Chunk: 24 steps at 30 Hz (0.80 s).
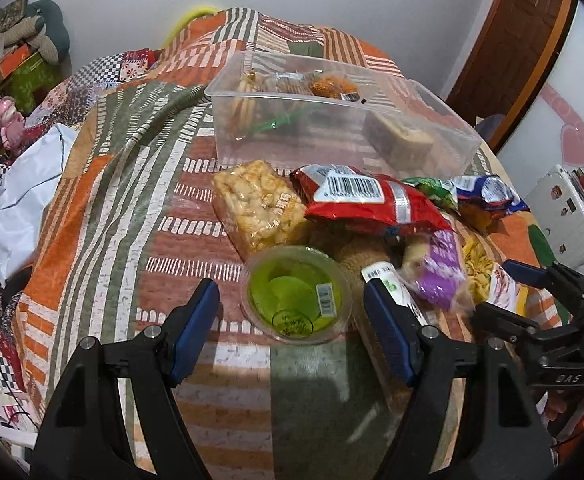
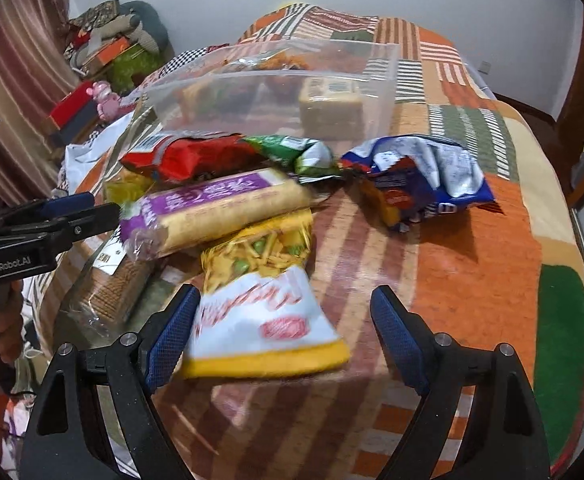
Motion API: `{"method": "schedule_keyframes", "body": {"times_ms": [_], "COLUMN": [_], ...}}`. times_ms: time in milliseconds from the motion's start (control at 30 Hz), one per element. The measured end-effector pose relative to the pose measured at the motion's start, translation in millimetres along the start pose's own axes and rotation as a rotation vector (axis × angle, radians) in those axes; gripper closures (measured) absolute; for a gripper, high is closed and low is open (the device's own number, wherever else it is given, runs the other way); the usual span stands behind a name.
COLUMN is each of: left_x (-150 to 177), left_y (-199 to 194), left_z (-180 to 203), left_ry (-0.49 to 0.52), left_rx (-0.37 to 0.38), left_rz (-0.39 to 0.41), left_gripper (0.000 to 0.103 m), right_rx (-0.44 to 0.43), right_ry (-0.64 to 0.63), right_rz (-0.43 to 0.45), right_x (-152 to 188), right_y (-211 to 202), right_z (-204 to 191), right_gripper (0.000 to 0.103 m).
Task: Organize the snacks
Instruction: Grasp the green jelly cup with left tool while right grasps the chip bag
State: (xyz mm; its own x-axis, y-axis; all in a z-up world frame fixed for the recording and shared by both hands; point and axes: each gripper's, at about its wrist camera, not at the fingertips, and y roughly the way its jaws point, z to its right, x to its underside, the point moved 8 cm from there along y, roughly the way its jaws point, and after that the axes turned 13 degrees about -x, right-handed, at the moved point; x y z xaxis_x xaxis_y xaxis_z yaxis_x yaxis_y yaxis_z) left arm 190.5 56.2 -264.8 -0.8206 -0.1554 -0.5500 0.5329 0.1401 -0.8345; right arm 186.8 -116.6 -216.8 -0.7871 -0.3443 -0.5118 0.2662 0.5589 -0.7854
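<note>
My left gripper is open, its fingers either side of a green jelly cup lying on the patchwork cloth. Behind the cup lie a puffed-snack pack, a red bag and a blue bag. A clear plastic box holding a few snacks stands further back. My right gripper is open over a yellow-and-white snack bag. A purple-labelled biscuit pack lies above that bag. The red bag, a green bag, the blue bag and the box show beyond.
The cloth covers a rounded table. A white plastic bag and clutter lie at its left. A white case stands at the right. The other gripper shows at the left edge of the right wrist view.
</note>
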Motion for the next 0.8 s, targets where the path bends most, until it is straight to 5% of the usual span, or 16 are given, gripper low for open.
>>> {"method": "schedule_keyframes", "body": {"times_ms": [233,367,800], "left_x": [-4.5,-2.0,1.3], "left_y": [12.7,21.3,10.5], "left_z": [-2.6,-4.8,-7.3], "left_ry": [-0.024,-0.041,-0.049], "left_rx": [0.001,0.027,0.022], "left_rz": [0.0,-0.021,-0.002], "left_gripper": [0.03,0.044,0.046], "right_rx": [-0.019,-0.023,-0.035], "right_ry": [-0.021,-0.02,0.008], "right_rz": [0.003,0.014,0.066], "right_x": [-3.1,-4.6,-7.4], "right_y": [6.5,6.7,-21.1], "right_z": [-8.2,-8.6,-4.7], "right_gripper": [0.039,0.039,0.042]}}
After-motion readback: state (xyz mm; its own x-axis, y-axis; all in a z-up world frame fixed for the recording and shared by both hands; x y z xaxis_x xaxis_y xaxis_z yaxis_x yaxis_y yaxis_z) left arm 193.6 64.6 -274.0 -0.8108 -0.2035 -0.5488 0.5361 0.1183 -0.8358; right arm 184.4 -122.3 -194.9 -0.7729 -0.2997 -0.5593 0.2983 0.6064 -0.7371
